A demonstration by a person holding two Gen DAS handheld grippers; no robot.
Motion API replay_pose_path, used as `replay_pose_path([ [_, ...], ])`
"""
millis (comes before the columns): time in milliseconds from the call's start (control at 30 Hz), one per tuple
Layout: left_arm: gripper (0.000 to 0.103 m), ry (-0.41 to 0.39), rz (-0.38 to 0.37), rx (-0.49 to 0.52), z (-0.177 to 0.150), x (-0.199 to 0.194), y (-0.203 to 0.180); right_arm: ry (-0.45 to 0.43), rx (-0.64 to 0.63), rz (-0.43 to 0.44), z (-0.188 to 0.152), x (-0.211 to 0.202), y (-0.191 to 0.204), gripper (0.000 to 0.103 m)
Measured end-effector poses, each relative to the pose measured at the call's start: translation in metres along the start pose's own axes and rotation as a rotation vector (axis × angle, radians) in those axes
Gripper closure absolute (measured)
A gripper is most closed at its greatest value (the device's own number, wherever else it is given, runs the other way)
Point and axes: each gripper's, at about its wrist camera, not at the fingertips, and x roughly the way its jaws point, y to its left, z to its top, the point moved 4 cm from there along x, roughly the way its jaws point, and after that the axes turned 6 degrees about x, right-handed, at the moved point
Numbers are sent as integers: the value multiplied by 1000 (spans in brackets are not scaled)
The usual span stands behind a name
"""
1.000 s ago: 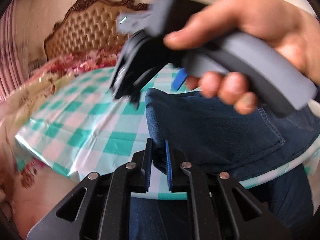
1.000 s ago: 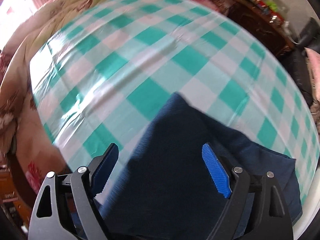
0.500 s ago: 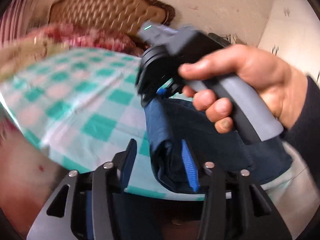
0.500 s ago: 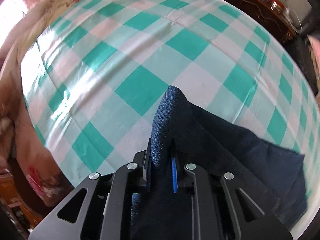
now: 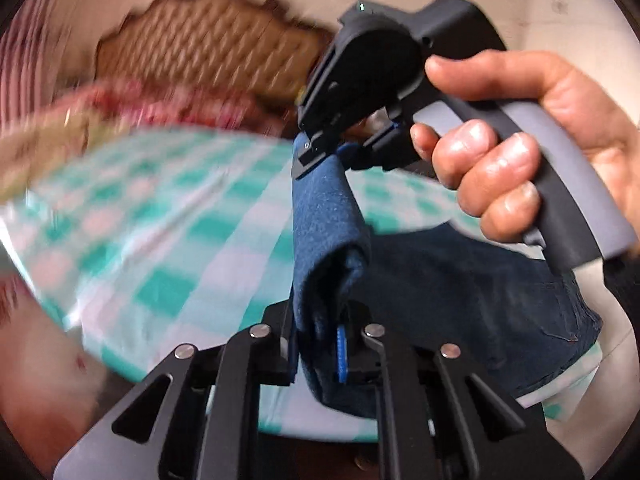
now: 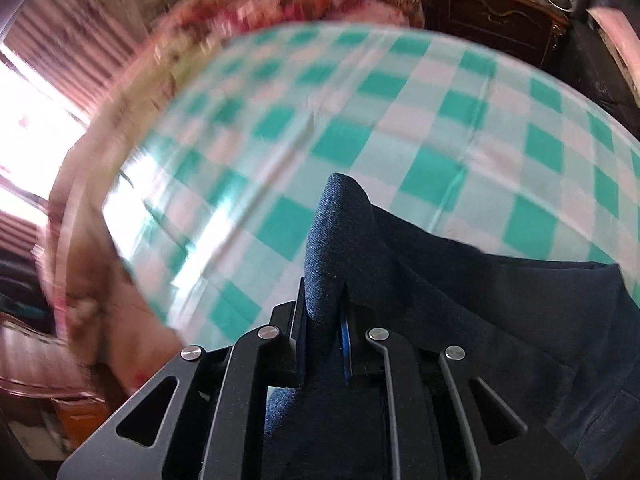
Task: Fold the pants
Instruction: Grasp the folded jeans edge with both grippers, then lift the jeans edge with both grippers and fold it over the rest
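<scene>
Green-and-white checked cloth covers the counter (image 6: 400,128), with a padded headboard (image 5: 208,52) and flowered bedding (image 5: 160,108) blurred behind it. Dark blue pants (image 5: 460,288) are spread at the counter's near edge, partly hanging over it. One edge of the pants is raised off the cloth and stretched between both tongs. The left tongs (image 5: 320,344) are pressed together on a bunched fold of denim. The right tongs (image 6: 324,344), gripped by the right hand (image 5: 520,152), are likewise clamped on the same lifted edge, farther along. A fold appears to be in progress. The next move likely calls for the held edge to be carried across and laid flat on the rest of the pants, with both ends kept level, before release.
</scene>
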Motion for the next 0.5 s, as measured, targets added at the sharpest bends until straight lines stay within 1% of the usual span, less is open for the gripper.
replay_pose_path([
  [33,90,-36,-3,43,11,-7,-14,-31,12,28,1,-21,-10,89],
  [67,90,-66,-3,80,19,-12,-27,-51,22,43,1,-35,-16,89],
  [133,90,-119,-17,167,34,-21,-62,-106,58,86,-1,-72,-43,89],
  [200,90,-156,-31,254,39,-26,-96,-150,107,122,-8,-105,-78,89],
  [233,90,-177,-45,313,40,-25,-121,-169,133,132,-13,-118,-98,89],
  [267,90,-186,-56,353,40,-24,-139,-180,148,132,-16,-125,-111,90],
  [333,90,-185,-97,434,31,-18,-182,-211,194,118,-32,-141,-155,90],
  [367,90,-179,-111,459,27,-14,-197,-218,214,116,-38,-144,-170,90],
  [433,90,-159,-137,530,12,-2,-232,-230,273,123,-55,-150,-212,90],
  [500,90,-147,-146,603,-5,10,-260,-231,310,133,-71,-148,-252,90],
])
